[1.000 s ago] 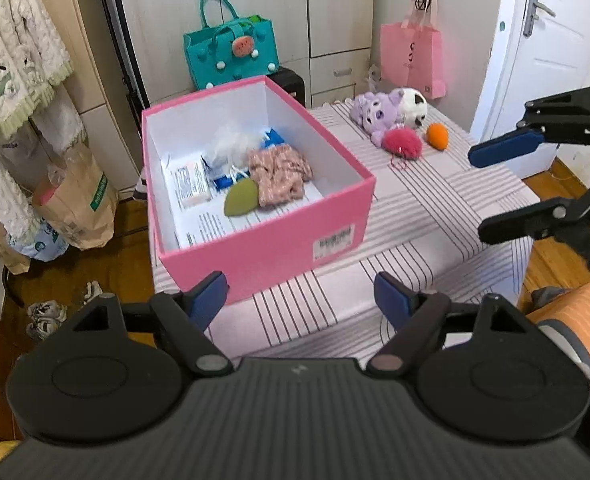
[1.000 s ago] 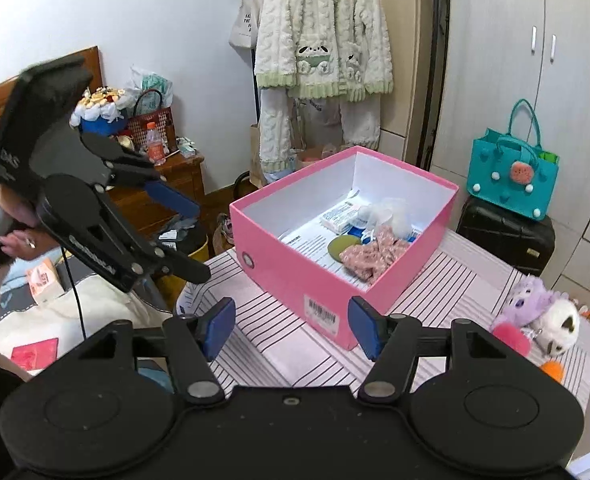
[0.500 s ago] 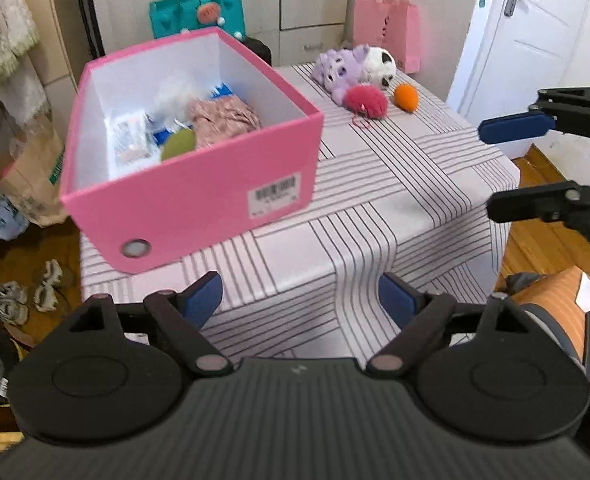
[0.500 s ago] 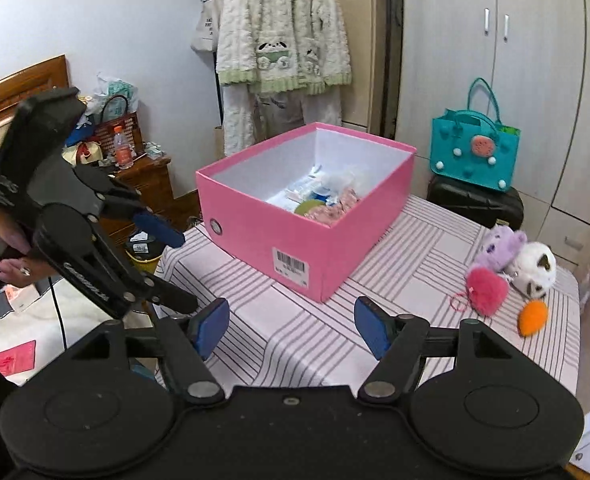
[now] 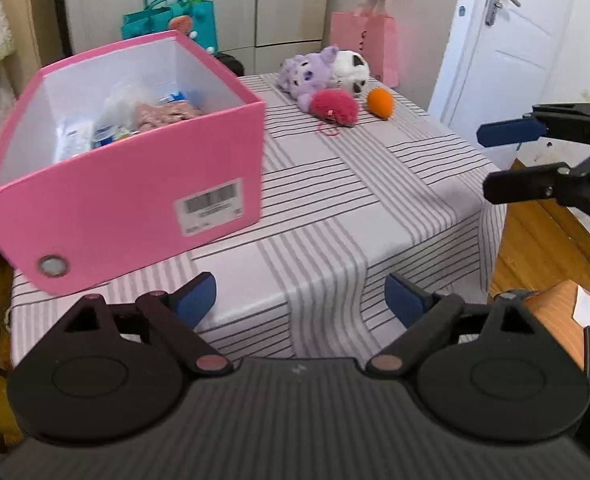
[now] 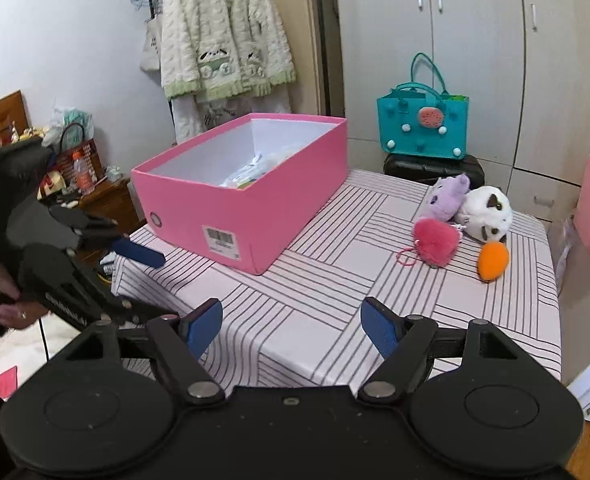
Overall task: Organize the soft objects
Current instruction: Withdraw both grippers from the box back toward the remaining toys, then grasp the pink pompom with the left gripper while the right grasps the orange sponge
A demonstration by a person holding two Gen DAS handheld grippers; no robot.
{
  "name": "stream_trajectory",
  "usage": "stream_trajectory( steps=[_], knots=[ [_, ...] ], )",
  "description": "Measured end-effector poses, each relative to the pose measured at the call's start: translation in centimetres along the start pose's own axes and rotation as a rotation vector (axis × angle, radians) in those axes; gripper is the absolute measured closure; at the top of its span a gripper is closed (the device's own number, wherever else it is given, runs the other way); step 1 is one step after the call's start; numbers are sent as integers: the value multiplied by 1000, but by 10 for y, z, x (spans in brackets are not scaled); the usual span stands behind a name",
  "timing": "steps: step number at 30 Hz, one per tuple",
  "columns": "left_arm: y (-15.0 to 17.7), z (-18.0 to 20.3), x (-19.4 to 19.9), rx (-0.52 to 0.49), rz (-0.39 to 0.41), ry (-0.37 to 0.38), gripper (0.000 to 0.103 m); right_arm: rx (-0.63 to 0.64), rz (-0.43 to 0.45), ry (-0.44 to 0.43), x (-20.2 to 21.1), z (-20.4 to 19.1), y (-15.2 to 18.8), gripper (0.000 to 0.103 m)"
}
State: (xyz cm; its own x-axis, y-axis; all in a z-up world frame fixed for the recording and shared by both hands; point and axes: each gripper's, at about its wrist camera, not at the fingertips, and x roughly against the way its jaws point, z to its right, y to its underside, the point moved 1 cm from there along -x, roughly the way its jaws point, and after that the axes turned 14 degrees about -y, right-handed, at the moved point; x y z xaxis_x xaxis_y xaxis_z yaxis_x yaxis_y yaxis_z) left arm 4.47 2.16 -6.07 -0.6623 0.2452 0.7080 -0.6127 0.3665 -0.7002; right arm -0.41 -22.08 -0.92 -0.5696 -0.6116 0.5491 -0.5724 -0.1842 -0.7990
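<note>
On the far corner of the striped tablecloth (image 6: pixel 335 280) lie 4 soft things in a tight cluster: a purple plush (image 6: pixel 447 196) and a white plush (image 6: pixel 489 210) pressed side by side, a pink pompom (image 6: pixel 435 242) touching the front of them, and an orange sponge (image 6: pixel 493 260) just beside the white one. All look light and squashy, likely to give under the pads rather than slip, and none looks fragile. The plush bodies should take a squeeze across the middle; the pompom's fur will probably compress a lot, so a deep pinch through its centre seems safer than catching the thin pink loop (image 6: pixel 405 258) trailing off it.

Well apart from the cluster stands the pink box (image 6: pixel 263 216), open-topped, already holding a few items including a pinkish cloth (image 5: pixel 167 112).

Both tools hover at the near edge of the table, holding nothing. The left gripper (image 5: pixel 301 300) and the right gripper (image 6: pixel 291 326) have each just been opening, and their jaws stand wide with only cloth showing between them.

Beyond the table are a teal bag (image 6: pixel 423 126) on a black case, a pink gift bag (image 5: pixel 365 46), wardrobe doors, a hanging cream cardigan (image 6: pixel 223 40) and a white door (image 5: pixel 515 32).
</note>
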Motion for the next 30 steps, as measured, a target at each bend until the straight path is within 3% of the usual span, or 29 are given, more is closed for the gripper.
stream_trajectory(
  steps=[6, 11, 16, 22, 27, 30],
  knots=[
    [-8, 21, -13, 16, 54, 42, 9, 13, 59, 47, 1, 21, 10, 17],
    [-20, 44, -26, 24, 132, 42, 5, -20, 200, 155, 7, 52, 21, 10],
    [-32, 70, -47, 29, 177, 62, 3, -90, 185, 181, 11, 92, 24, 10],
    [-56, 87, -73, 93, 209, 87, 3, -101, 169, 297, 13, 118, 20, 10],
    [-83, 102, -88, 97, 311, 10, 3, -100, 163, 348, -1, 137, 11, 12],
    [-99, 109, -104, 99, 322, -66, 3, -121, 139, 374, -15, 154, 11, 25]
  ],
)
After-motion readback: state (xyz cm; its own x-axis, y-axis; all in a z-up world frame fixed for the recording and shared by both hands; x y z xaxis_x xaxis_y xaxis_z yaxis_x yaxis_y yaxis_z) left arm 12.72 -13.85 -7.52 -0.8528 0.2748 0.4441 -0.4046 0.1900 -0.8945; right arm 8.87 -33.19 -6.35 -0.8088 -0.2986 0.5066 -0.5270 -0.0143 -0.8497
